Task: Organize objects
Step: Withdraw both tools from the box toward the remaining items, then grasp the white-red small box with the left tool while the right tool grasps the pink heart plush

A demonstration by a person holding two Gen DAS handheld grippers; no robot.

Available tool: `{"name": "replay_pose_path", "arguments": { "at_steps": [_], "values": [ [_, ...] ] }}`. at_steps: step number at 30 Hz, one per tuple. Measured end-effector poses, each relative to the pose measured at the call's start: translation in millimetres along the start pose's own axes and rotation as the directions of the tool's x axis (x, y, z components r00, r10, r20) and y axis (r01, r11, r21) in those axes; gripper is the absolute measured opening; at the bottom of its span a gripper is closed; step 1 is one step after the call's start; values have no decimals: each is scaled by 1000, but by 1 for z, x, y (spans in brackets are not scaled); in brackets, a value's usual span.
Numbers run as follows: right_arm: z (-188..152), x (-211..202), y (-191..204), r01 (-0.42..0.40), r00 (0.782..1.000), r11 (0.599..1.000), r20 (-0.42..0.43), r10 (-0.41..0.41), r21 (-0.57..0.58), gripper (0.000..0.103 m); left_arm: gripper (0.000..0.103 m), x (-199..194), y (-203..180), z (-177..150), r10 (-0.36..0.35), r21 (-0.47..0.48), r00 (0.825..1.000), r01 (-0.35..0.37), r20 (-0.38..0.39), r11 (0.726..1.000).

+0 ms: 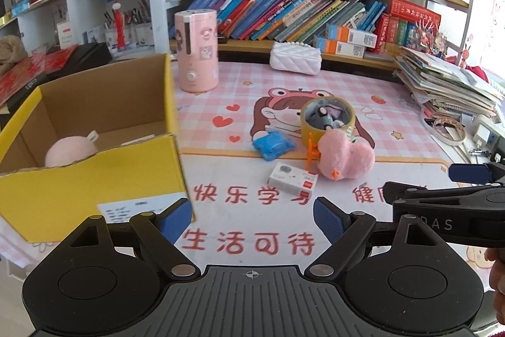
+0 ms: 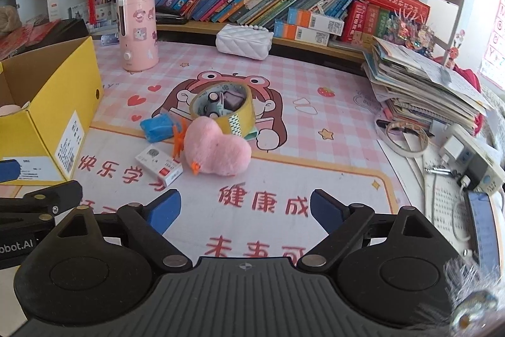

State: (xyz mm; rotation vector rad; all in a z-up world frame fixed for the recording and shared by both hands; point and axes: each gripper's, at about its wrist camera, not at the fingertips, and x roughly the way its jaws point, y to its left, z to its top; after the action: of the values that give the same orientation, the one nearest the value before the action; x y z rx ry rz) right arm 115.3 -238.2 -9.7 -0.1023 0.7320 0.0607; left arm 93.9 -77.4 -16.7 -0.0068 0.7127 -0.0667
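A yellow cardboard box (image 1: pixel 94 179) stands at the left with a pink plush (image 1: pixel 71 151) inside; the box also shows in the right wrist view (image 2: pixel 60 116). On the pink mat lie a pink heart plush (image 1: pixel 345 158) (image 2: pixel 217 152), a yellow tape roll (image 1: pixel 328 119) (image 2: pixel 224 112) with small items inside, a blue packet (image 1: pixel 273 145) (image 2: pixel 159 127), an orange clip (image 1: pixel 311 151) (image 2: pixel 178 141) and a small white box (image 1: pixel 292 179) (image 2: pixel 159 165). My left gripper (image 1: pixel 252 225) is open and empty, near the yellow box's corner. My right gripper (image 2: pixel 244 212) is open and empty, short of the heart plush.
A pink humidifier (image 1: pixel 197 51) and a white quilted purse (image 1: pixel 295 57) stand at the back of the mat. Bookshelves run behind. A tilted stack of papers (image 2: pixel 423 84), a tape ring (image 2: pixel 405 138) and a power strip (image 2: pixel 473 160) sit at the right.
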Motion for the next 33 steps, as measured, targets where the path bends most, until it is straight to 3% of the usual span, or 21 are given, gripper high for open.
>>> {"name": "replay_pose_path", "arguments": {
  "at_steps": [13, 16, 20, 33],
  "values": [
    [12, 22, -25, -73, 997, 997, -8, 74, 6, 68, 84, 20, -21, 14, 30, 2, 999, -29, -41, 1000],
    [16, 26, -30, -86, 996, 996, 2, 86, 14, 64, 74, 26, -24, 16, 33, 3, 998, -33, -46, 999],
    [21, 32, -36, -104, 995, 994, 11, 103, 19, 63, 61, 38, -27, 18, 29, -2, 997, -29, -72, 1000],
    [46, 79, -22, -235, 971, 970, -60, 231, -61, 63, 61, 78, -44, 25, 40, 67, 988, -30, -151, 997]
  ]
}}
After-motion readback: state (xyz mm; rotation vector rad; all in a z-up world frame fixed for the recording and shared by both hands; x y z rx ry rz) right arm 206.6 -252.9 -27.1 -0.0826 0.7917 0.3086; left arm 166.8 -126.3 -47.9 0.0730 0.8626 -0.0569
